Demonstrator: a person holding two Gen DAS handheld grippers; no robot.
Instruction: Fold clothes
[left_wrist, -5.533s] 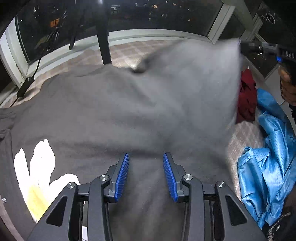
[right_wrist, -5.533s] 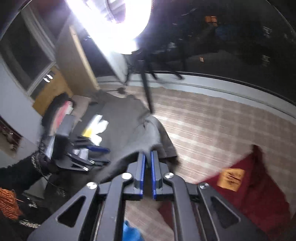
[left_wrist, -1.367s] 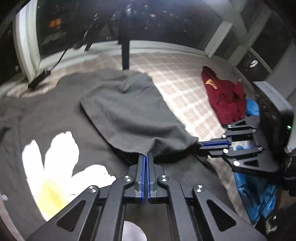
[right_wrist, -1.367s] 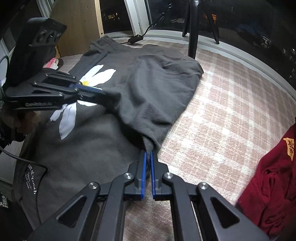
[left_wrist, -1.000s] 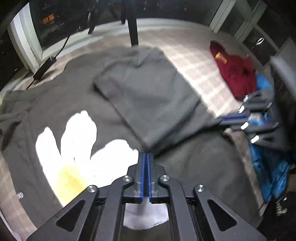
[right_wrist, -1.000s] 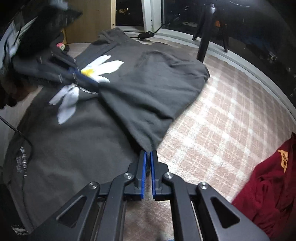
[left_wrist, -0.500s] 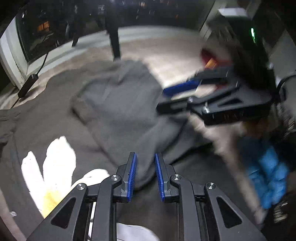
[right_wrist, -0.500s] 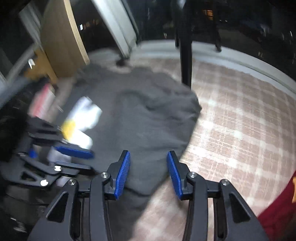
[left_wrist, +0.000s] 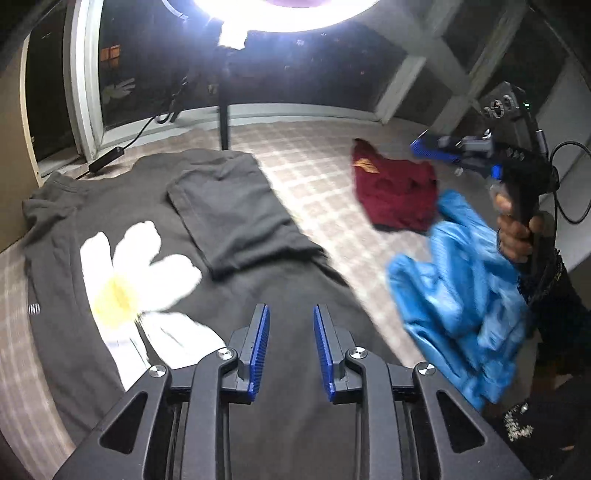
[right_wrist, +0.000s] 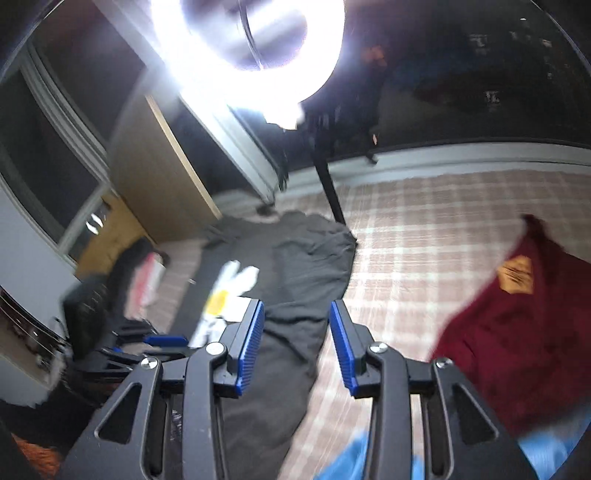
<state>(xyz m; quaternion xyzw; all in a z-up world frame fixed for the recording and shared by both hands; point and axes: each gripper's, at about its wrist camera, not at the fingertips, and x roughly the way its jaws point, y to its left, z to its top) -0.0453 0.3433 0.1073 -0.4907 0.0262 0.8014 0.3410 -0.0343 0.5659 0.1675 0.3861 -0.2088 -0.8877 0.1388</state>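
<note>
Right gripper (right_wrist: 295, 343) jaws stood apart, empty, above grey shirt (right_wrist: 295, 280) on checked cover (right_wrist: 406, 258). Red garment (right_wrist: 517, 332) lay right, ring light (right_wrist: 251, 44) glared overhead.

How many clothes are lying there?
3: a dark grey T-shirt with a white daisy print on the left, a crumpled maroon garment farther right, and a shiny blue garment nearest right. More may be hidden.

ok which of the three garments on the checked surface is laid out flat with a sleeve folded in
The dark grey T-shirt with the white daisy print, spread flat with one sleeve folded across it. The maroon garment and the shiny blue garment lie crumpled beside it.
</note>
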